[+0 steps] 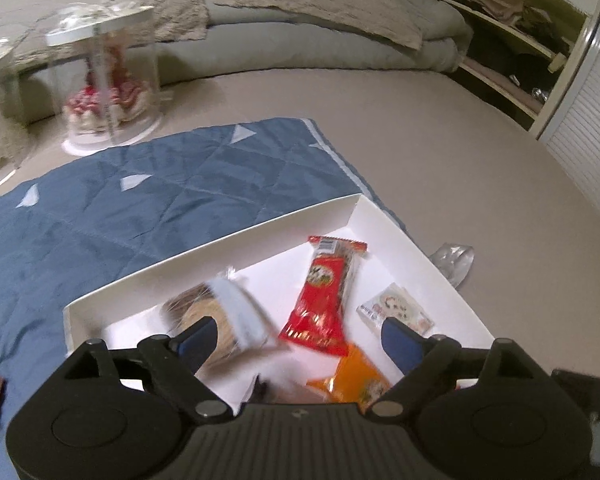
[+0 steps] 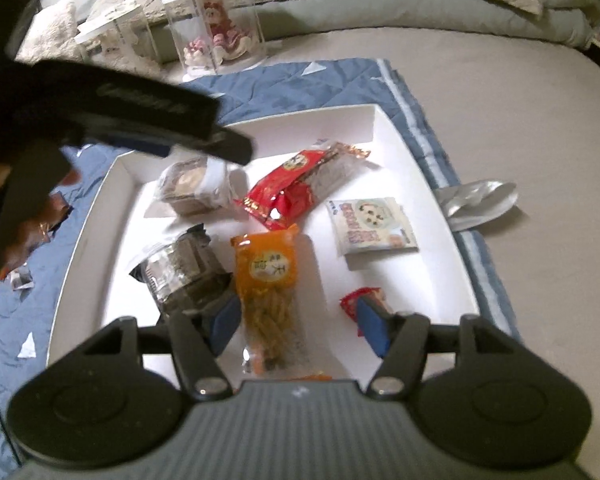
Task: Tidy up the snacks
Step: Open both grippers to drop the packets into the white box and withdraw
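A white tray lies on a blue quilt and holds several snack packets. In the right wrist view they are a red packet, an orange packet, a brown cake packet, a dark packet, a white square packet and a small red one. My right gripper is open and empty over the tray's near edge. My left gripper is open above the tray, with the brown cake packet blurred just below it and the red packet beside it.
Two clear display cases with dolls stand behind the quilt. A crumpled silver wrapper lies right of the tray. Loose wrappers lie on the quilt at the left. Pillows and bedding are at the back, a wardrobe at the right.
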A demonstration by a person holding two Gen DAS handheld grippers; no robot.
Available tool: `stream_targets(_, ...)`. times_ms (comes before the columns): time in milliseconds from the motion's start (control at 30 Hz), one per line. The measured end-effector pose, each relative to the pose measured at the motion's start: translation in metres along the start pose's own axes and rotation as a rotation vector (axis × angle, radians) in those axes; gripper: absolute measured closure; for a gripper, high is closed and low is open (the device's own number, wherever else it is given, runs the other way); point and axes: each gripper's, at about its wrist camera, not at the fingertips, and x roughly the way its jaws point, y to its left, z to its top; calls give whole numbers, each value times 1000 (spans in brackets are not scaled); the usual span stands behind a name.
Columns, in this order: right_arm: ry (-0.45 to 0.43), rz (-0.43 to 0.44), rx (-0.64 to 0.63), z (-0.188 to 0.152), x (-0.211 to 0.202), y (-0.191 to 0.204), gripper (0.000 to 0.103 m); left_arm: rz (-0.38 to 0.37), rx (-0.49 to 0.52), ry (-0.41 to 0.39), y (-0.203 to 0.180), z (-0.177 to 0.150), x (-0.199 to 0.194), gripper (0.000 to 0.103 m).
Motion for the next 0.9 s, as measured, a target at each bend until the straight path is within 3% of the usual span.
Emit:
stream_targets(300, -41, -17, 27, -6, -28, 1, 33, 48, -64, -23, 21, -35, -54, 12)
stream_targets(400, -57, -14, 28, -7, -36, 3, 32, 64, -90, -27, 28, -47, -69, 7)
stream_targets(600, -91, -39, 5, -11, -47, 8, 22, 105, -138, -45, 40, -70, -92, 1)
stream_targets(767, -132, -67, -4, -14, -56, 12, 0, 120, -183, -60, 51, -92, -107, 0)
stream_targets(900, -163, -78, 2, -16, -62, 17, 0, 143, -202, -65, 57, -108, -114, 0)
